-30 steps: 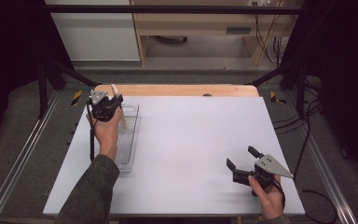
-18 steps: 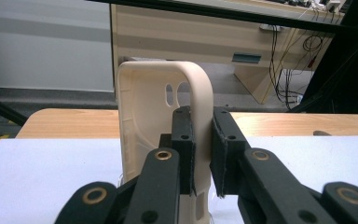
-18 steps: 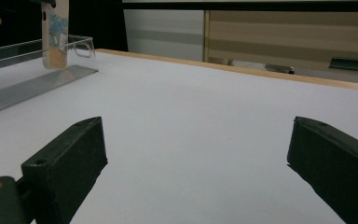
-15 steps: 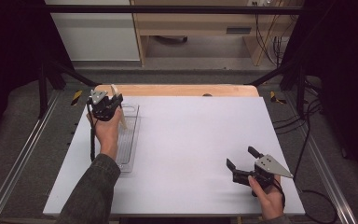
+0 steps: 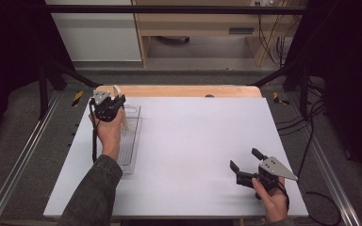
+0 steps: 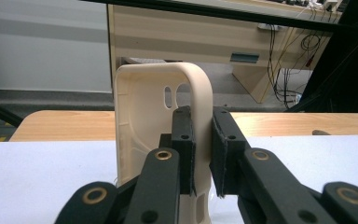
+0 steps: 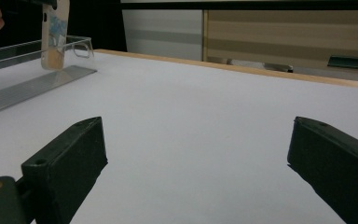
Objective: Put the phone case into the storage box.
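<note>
My right tongs point(image 5: 246, 160) rest spread wide, gripping nothing, low on the white worktop point(image 5: 198, 141). Farther off, my left tongs point(image 6: 201, 140) clench the rim of the cream plastic phone case point(image 6: 144, 116), held upright above the clear plastic tray point(image 5: 131, 141).

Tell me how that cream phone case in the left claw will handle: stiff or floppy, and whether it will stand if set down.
The phone case probably is fairly stiff: pinched by one side wall in the left claw, it stands upright without sagging. It is a thin open shell with cutouts, so likely light. Set on its narrow end in the clear tray, it would probably tip over.
</note>
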`<state>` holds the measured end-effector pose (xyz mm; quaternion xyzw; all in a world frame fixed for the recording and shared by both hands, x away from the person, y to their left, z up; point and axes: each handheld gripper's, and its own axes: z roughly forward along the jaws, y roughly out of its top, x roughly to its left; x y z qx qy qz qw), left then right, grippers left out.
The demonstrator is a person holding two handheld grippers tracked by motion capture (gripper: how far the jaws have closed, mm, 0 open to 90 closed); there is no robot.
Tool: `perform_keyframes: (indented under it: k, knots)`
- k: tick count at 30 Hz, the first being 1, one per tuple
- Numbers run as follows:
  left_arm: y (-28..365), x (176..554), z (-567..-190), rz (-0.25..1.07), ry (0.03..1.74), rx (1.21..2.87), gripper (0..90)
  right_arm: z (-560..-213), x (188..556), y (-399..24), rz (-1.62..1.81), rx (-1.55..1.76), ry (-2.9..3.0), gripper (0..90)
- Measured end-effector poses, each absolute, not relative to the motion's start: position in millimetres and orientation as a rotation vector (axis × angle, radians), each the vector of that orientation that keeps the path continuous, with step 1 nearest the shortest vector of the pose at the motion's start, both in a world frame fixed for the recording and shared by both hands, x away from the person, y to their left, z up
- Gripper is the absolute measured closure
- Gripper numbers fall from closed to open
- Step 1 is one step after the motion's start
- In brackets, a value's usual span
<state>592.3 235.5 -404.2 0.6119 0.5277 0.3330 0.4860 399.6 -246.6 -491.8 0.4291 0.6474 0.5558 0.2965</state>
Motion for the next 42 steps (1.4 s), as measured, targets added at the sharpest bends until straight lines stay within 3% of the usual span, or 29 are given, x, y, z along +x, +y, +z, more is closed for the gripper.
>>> perform_keyframes:
  k: [19,42]
  knots:
    - [236,601,-411,0.709,1.320,1.407,79.8,-493,400,-247,1.478,1.154,1.731,4.2]
    - [233,607,-413,0.719,1.306,1.429,78.7,-494,401,-248,1.480,1.173,1.737,4.1]
